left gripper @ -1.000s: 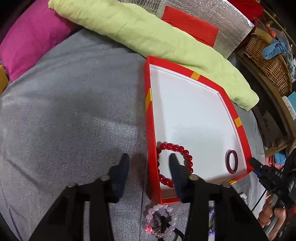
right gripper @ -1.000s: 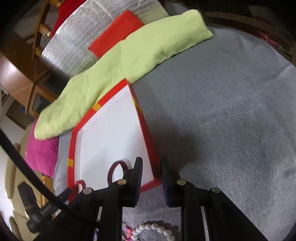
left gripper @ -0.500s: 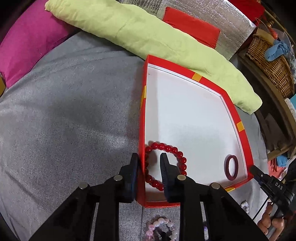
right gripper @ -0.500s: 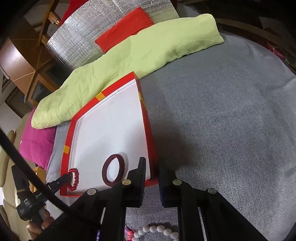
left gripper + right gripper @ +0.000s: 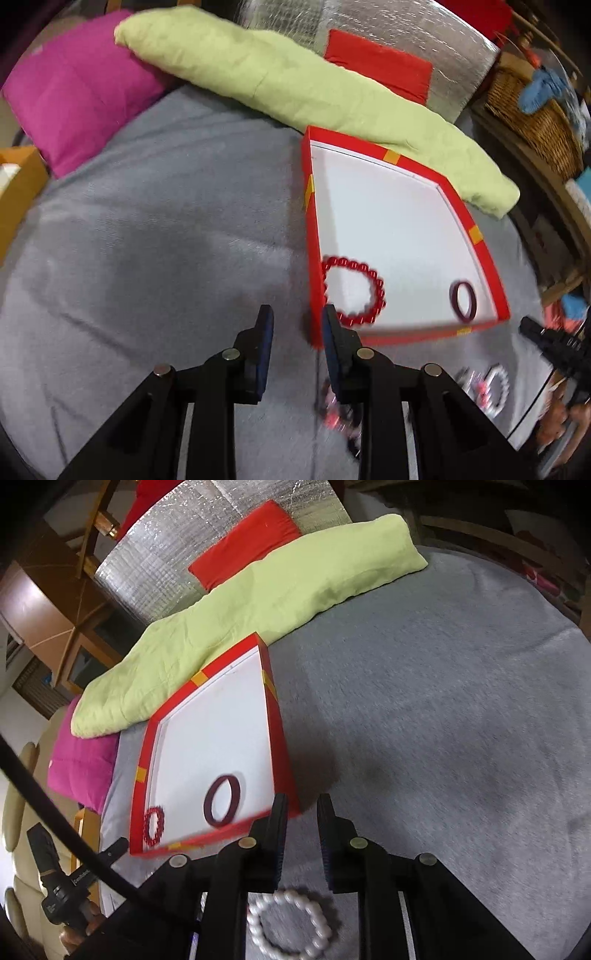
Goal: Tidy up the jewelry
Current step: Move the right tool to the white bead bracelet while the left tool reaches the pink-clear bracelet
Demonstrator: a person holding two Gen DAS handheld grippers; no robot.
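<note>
A red box (image 5: pixel 406 334) with a white floor lies on the grey fabric (image 5: pixel 147 240). Inside it are a red bead bracelet (image 5: pixel 354 291) and a dark red bangle (image 5: pixel 463 301). My left gripper (image 5: pixel 297 319) stands open at the box's near left corner, which sits against its right finger with grey fabric showing beside it. In the right wrist view the box (image 5: pixel 142 760) holds the same bracelet (image 5: pixel 153 825) and bangle (image 5: pixel 221 801). My right gripper (image 5: pixel 301 808) straddles the near right corner; its jaws are opening and not pressing.
A white pearl bracelet (image 5: pixel 288 923) lies on the fabric under my right gripper, and a blurred pink bracelet (image 5: pixel 336 417) under my left. A green cushion (image 5: pixel 295 85) and a magenta pillow (image 5: pixel 74 85) lie behind the box. A wicker basket (image 5: pixel 535 114) stands far right.
The left jaws narrowed from a wide straddle onto the box's left wall. Both grippers then drew back to its near corners. The right jaws closed and have parted again slightly.
</note>
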